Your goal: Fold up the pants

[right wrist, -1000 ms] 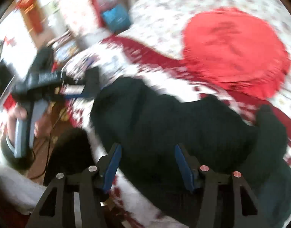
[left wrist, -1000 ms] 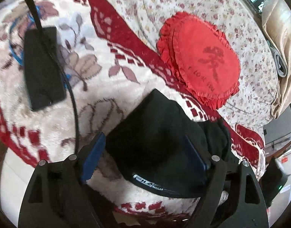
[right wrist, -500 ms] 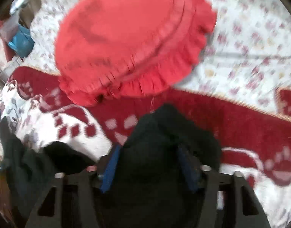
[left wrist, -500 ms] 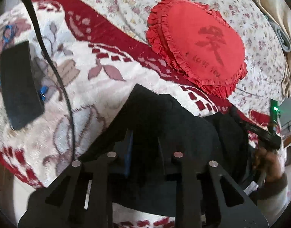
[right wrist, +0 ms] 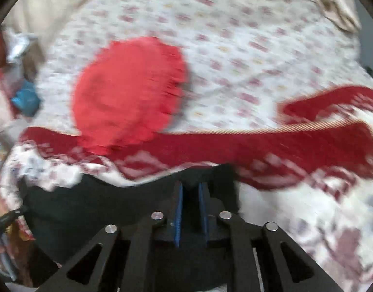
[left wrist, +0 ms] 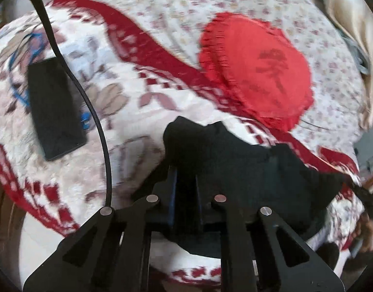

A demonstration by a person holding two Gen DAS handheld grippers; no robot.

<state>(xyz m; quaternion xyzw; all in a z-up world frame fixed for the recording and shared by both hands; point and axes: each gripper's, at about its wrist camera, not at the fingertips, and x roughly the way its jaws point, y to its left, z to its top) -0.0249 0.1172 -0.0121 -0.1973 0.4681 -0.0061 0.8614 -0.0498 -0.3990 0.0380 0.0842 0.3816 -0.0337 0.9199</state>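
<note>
My left tongs [left wrist: 185, 182] are clamped on one edge of the black pants [left wrist: 235, 170], which lie on the bed's red and white blanket [left wrist: 137, 112]. My right tongs [right wrist: 191, 194] have just been closing and now pinch the other edge.

Pants [left wrist: 247, 170] before cushion [left wrist: 257, 73], seemingly apart

daylight, bright | motion blur both views | fisheye-warped, dark edges

a dark, blurred sign on the red cushion [left wrist: 257, 70], unreadable.
</note>
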